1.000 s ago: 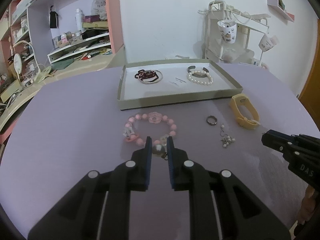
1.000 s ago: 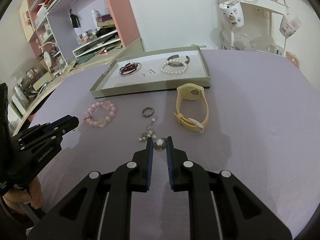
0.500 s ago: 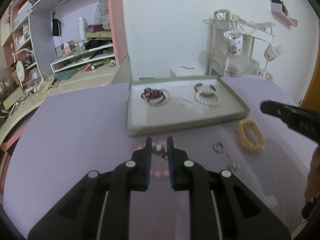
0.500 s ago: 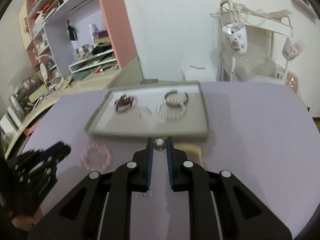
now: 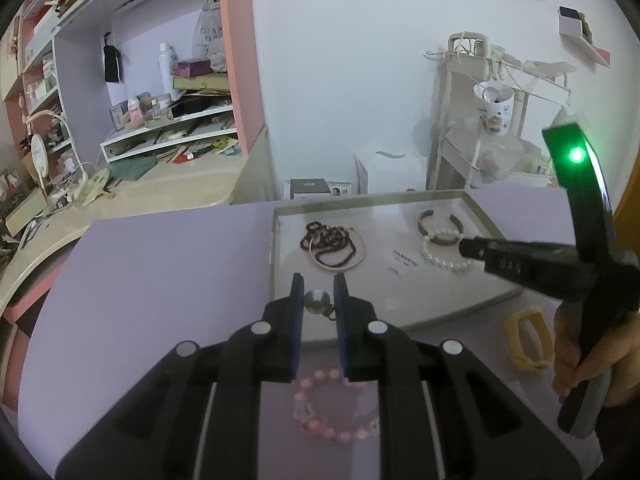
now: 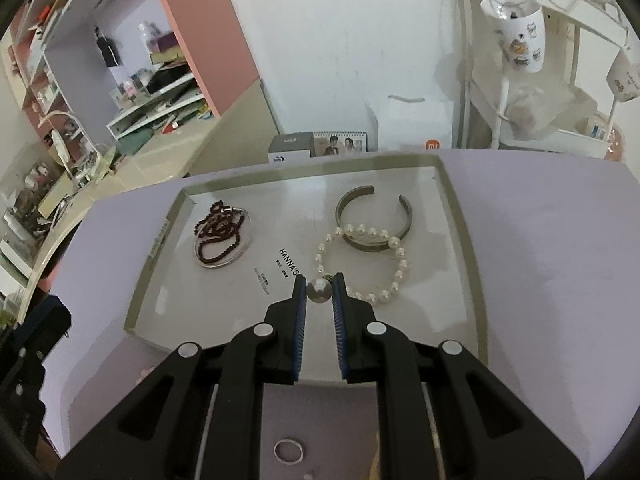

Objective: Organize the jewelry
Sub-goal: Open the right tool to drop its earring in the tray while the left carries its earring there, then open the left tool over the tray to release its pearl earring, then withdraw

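Observation:
A shallow grey tray [image 6: 464,240] on the purple table holds a dark bead necklace with a silver bangle [image 6: 220,240], a metal cuff [image 6: 376,216] and a pearl bracelet [image 6: 384,272]. My right gripper [image 6: 319,290] is shut on a round pearl earring [image 6: 318,290] and hangs over the tray; it also shows in the left wrist view [image 5: 472,248]. My left gripper [image 5: 318,300] is shut on a matching round earring [image 5: 316,301] above the tray's front edge [image 5: 280,272]. A pink bead bracelet [image 5: 336,412], a yellow watch band [image 5: 524,340] and a small ring [image 6: 288,451] lie on the table.
Cluttered shelves and a beige desk [image 5: 120,184] stand at the left. A white rack with hanging mugs [image 6: 516,40] stands at the back right. Small boxes [image 6: 292,148] sit behind the table's far edge.
Both grippers rose and moved forward with their earrings. The right one now hangs over the tray's middle; the left one has reached the tray's front edge.

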Motion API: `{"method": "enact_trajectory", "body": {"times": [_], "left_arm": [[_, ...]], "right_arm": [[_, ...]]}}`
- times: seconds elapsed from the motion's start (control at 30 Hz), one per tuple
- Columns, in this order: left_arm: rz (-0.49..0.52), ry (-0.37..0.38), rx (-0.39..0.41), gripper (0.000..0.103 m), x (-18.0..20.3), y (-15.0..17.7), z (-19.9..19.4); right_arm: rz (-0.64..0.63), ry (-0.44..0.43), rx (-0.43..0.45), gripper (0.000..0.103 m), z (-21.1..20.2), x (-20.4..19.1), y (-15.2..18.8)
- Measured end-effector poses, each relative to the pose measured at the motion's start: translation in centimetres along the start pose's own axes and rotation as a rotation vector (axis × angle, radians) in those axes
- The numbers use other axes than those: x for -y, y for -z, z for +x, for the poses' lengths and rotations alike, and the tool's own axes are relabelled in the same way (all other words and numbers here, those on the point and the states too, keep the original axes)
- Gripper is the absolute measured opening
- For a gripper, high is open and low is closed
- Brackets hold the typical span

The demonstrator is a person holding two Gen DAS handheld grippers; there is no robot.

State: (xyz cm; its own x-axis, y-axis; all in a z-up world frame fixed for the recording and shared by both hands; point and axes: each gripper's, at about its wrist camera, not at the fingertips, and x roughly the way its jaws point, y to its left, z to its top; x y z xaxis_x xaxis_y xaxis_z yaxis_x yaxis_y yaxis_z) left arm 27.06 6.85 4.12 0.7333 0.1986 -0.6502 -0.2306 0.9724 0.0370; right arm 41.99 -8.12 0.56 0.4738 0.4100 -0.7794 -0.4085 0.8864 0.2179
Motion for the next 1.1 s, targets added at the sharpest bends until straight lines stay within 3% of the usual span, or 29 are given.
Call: {"method": "enact_trajectory", "body": {"times": [0.13, 0.27, 0.67, 0.9, 1.1], "left_arm": [[0.001, 0.005, -0.005, 0.015, 0.0, -0.5, 0.8], [0.002, 0.013, -0.010, 0.015, 0.2, -0.5, 1.4], [-0.009, 0.038, -0.038, 0.015, 1.0, -0.9, 3.7], [-0.012, 0.049, -0.070, 0.015, 2.8, -2.3, 7.7], [-0.030, 0.045, -0.120, 0.015, 3.8, -3.1, 11.4]], "right_arm": [[0.004, 0.000, -0.030, 0.016, 0.7, 0.2, 0.2], [0.035, -0.006, -0.023, 0.031, 0.1, 1.2, 0.3], [0.042, 0.019, 0.029, 0.038, -2.5, 3.5, 1.1], [0.008, 0.045, 0.087, 0.046, -4.6, 4.5, 2.1], [0.001, 0.039, 0.096, 0.048, -5.1, 5.4, 3.1]]}}
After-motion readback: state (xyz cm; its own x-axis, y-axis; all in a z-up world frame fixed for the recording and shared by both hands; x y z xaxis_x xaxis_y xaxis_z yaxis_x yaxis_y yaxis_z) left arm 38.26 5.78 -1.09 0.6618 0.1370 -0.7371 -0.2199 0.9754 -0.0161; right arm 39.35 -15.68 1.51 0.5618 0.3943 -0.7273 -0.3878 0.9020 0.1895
